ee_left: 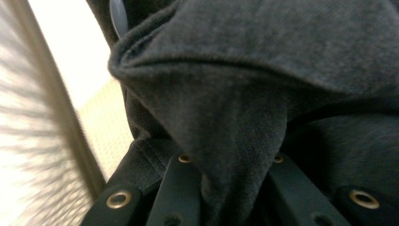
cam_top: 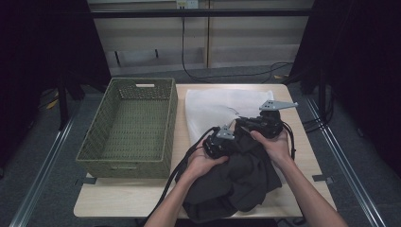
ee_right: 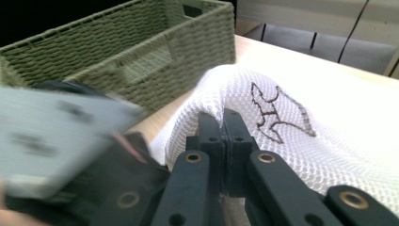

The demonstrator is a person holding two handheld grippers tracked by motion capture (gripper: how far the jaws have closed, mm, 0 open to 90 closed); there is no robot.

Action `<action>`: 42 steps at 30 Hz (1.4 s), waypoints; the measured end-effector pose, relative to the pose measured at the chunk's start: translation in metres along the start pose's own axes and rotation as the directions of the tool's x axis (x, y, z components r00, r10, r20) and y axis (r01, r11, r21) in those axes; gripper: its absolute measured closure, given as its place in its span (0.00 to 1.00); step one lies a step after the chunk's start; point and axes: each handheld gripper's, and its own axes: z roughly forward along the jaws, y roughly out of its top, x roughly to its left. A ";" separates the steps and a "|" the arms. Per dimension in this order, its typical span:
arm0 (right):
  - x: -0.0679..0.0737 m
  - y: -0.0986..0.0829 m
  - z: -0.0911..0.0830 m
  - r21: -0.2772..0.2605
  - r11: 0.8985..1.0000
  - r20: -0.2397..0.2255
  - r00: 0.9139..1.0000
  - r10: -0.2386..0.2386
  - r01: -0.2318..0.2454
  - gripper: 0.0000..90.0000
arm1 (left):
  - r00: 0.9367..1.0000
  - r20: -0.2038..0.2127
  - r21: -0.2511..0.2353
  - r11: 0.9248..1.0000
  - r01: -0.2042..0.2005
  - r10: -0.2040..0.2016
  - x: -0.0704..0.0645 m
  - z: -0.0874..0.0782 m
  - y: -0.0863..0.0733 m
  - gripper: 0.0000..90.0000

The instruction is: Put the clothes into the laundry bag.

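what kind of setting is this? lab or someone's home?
Most likely a lab recording station, not a home: a small wooden table framed by black curtains, loose cables on the floor, and rails along both sides. Laundry props sit on it: woven basket, dark garment.

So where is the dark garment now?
In the high view the dark garment lies bunched at the table's near edge, right of the basket, partly over the white mesh bag.

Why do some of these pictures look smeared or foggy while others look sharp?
High view: sharp table, dark surroundings. Left gripper view: the dark grey fabric garment is crisp, the woven olive-green basket streaks with motion blur. Right gripper view: the white mesh bag is sharp, the grey plate at left blurs.
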 end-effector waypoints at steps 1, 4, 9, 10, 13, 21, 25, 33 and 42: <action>0.003 0.002 -0.001 0.005 1.000 0.004 1.000 -0.007 0.007 0.99 | 1.000 -0.030 0.019 1.000 0.009 -0.009 0.003 0.001 -0.001 0.94; 0.009 0.004 -0.007 0.020 1.000 0.009 1.000 -0.024 0.023 0.99 | 0.999 -0.048 0.017 1.000 0.018 -0.017 0.004 0.000 -0.003 0.94; 0.012 -0.004 -0.018 0.054 0.998 0.017 0.999 -0.035 0.034 0.99 | 0.995 -0.090 0.007 0.999 0.047 -0.046 0.006 -0.004 -0.003 0.89; 0.010 -0.014 -0.023 0.064 0.998 0.014 1.000 -0.013 0.012 0.99 | 0.991 -0.111 -0.005 0.998 0.070 -0.070 0.006 -0.006 -0.003 0.79; 0.010 -0.028 -0.023 0.090 0.996 0.031 0.999 -0.019 0.016 0.99 | 0.992 -0.098 -0.062 0.995 0.075 -0.081 0.007 -0.014 -0.004 0.60; 0.004 -0.039 -0.019 0.090 0.996 0.033 0.999 -0.005 0.002 0.99 | 0.993 -0.005 -0.247 0.963 0.110 -0.115 0.002 -0.074 -0.009 0.25; 0.003 -0.040 -0.016 0.093 0.996 0.032 0.999 -0.005 0.002 0.99 | 0.995 0.021 -0.282 0.954 0.100 -0.098 -0.011 -0.088 -0.011 0.20; 0.002 -0.039 -0.015 0.091 0.996 0.029 1.000 0.002 -0.004 0.99 | 0.997 0.074 -0.177 0.984 -0.010 0.023 -0.048 -0.050 -0.011 0.10; 0.001 -0.037 -0.019 0.083 0.997 0.026 1.000 0.005 -0.007 0.98 | 0.996 0.033 -0.041 0.996 -0.078 0.079 -0.053 -0.007 -0.034 0.07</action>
